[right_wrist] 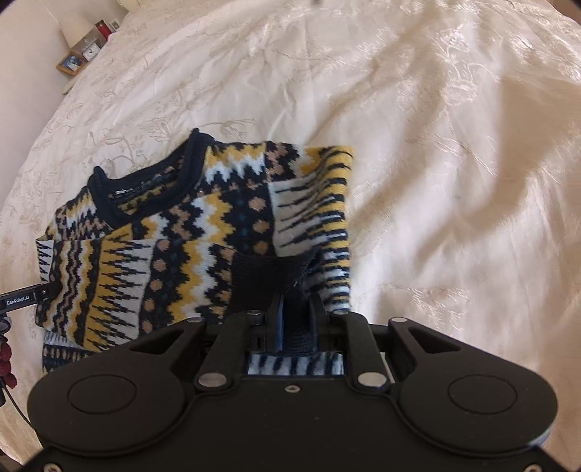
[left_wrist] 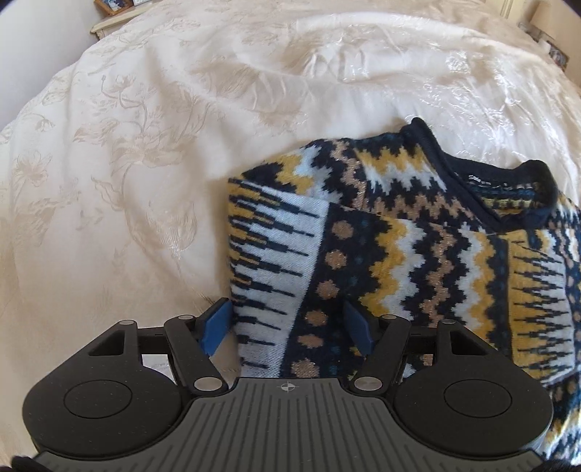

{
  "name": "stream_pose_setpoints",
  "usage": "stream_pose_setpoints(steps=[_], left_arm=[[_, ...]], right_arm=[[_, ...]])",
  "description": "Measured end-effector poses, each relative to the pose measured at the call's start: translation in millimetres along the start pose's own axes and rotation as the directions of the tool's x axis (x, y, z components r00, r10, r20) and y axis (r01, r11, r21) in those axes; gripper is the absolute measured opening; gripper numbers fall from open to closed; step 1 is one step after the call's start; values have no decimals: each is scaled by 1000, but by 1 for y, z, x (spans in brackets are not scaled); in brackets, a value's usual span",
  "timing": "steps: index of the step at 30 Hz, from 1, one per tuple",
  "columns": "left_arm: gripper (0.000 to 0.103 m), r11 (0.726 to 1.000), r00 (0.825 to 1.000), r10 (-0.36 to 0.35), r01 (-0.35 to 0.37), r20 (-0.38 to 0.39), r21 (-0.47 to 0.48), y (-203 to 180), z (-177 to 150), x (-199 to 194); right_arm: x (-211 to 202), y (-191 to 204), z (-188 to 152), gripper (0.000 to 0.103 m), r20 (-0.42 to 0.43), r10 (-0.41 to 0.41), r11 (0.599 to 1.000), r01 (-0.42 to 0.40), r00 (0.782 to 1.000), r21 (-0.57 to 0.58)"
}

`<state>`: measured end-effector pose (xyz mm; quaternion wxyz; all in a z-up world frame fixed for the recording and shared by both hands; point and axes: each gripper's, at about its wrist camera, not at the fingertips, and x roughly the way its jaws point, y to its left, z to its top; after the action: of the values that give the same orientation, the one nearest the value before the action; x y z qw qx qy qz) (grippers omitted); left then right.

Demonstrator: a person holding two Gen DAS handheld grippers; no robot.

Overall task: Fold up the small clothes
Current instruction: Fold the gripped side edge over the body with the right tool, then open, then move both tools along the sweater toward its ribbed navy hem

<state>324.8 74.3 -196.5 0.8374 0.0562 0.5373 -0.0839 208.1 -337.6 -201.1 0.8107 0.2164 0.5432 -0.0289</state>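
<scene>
Sweater (left_wrist: pixel 399 247) lies lengthwise ahead of both grippers. Right gripper (right_wrist: pixel 296 316) pinches what seems to be its dark cuff; left gripper (left_wrist: pixel 287 326) is spread over the near edge.

Under my view spreads a cream bedspread (right_wrist: pixel 435 163) with a woven flower pattern, creased and glossy where the light falls on it. At the far left corner of my right view I see a bedside shelf holding a pale lamp (right_wrist: pixel 74 27), a small white clock (right_wrist: pixel 89 53), a red candle jar (right_wrist: pixel 102 29) and a wooden picture frame (right_wrist: pixel 70 62). My left view catches a cream nightstand's edge (left_wrist: pixel 109 21).
</scene>
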Motion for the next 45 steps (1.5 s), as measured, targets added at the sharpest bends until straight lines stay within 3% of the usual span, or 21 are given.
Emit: stream_pose_setpoints(steps=[2,5,7,10,15,20,27,36,42,45], left_arm=[[68,999,1000,-28,28,-7,-43,9,0,0],[67,999,1000,-14,14,6,-51,12,-1,-9],[67,998,1000,-4,5,29,-66,13,0,-19],[67,996,997,-18,24,77,-84,11,4,-34],[67,997,994,-43,48,101,-52,-2,16,-32],[67,999,994,-36,39,106,-24,-11,30,-14],[69,999,998,31,-30,54,-18,-1,48,21],[71,997,998,20,-16,52,-69,15,61,25],[71,997,997,66,-64,49,-46,19,80,32],[70,994,995,73,-68,68,-82,23,82,22]], right_arm=[[-4,-3,-4,21,8,-18,1000,18,1000,16],[-12,-3,-6,25,35,-47,999,46,998,27],[-22,2,-5,39,75,-65,998,65,995,10],[-30,18,-1,53,137,-41,998,46,990,-36],[-19,52,12,61,150,43,990,-22,988,-139],[15,73,24,62,108,68,974,-42,992,-222],[48,43,39,60,71,-62,986,72,996,-153],[50,38,37,61,73,-47,992,55,996,-110],[47,37,44,62,71,-43,995,50,997,-89],[37,37,44,70,94,-29,997,35,995,-70]])
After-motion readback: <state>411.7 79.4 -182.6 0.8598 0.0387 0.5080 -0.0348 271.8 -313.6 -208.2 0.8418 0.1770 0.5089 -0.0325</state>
